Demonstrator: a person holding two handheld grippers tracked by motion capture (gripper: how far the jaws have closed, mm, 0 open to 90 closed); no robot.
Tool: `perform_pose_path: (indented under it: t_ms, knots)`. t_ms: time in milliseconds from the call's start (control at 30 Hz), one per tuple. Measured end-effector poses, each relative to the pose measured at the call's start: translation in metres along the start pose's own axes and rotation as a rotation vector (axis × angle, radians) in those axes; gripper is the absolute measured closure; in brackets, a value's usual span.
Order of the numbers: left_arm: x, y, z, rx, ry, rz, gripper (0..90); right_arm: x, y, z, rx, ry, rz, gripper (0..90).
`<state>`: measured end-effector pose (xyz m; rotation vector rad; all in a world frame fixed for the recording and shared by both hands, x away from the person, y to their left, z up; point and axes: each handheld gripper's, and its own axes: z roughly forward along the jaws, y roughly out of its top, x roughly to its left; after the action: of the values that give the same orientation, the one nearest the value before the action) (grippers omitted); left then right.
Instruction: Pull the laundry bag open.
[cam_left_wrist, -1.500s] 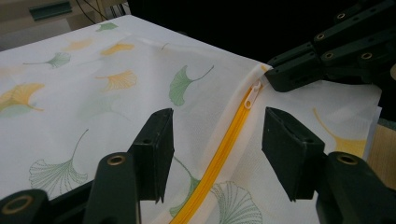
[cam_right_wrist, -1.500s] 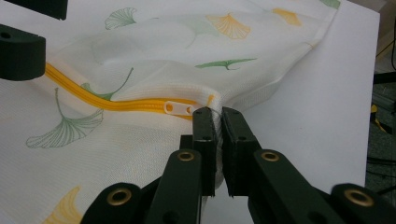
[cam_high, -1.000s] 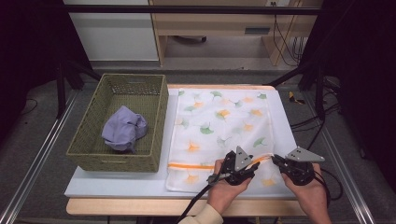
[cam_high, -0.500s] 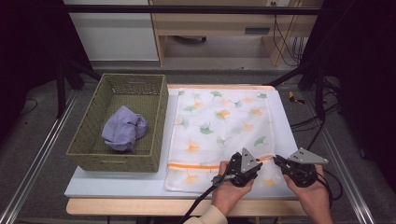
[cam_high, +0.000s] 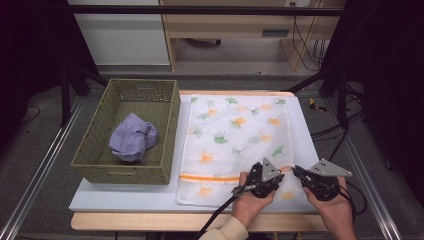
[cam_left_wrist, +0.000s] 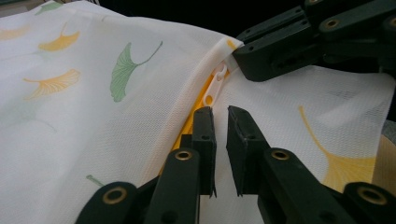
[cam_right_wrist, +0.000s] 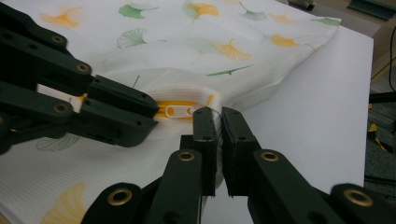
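I am pinching the near right corner of the white mesh laundry bag printed with ginkgo leaves (cam_high: 235, 135), lying on the white desk (cam_high: 125, 197), in my closed right gripper (cam_right_wrist: 218, 114), while my left gripper (cam_left_wrist: 219, 114), jaws just closing to a narrow gap, is hovering at its white zipper pull (cam_left_wrist: 215, 84).

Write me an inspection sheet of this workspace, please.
Surface: white table, carrying a bag and a basket.
Job's things: leaf-print mesh bag lying flat; orange zipper across its near end; white pull at the zipper's right end.
Clutter: green basket left of the bag, purple cloth inside.
Claws: left claw has a narrow gap, jaws just been opening slightly, tips at the pull, nothing between them; right claw shut on the bag's edge beside the pull.
Cables: black cable trails from the left claw; floor cables at right.
Surroundings: white cabinet, wooden bench.
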<state>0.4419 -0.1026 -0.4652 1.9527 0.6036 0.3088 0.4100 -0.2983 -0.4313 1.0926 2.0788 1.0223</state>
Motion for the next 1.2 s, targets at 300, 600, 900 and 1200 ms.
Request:
perform_pose_path:
  t_ms: [300, 600, 900, 1200]
  knots:
    - [0.007, -0.003, 0.007, -0.02, -0.002, -0.02, 71.4, 0.004, 0.003, -0.001, -0.024, 0.038, 0.0, 85.7]
    - [0.009, -0.004, 0.015, -0.048, 0.004, 0.032, 72.3, 0.003, 0.002, 0.001, -0.031, 0.052, 0.013, 85.7]
    - [0.011, -0.005, 0.02, -0.067, -0.02, 0.008, 71.3, 0.002, 0.0, 0.003, -0.017, 0.054, 0.026, 85.7]
    - [0.015, -0.003, 0.026, -0.047, -0.032, -0.015, 80.1, 0.0, -0.002, 0.002, -0.014, 0.053, 0.026, 85.7]
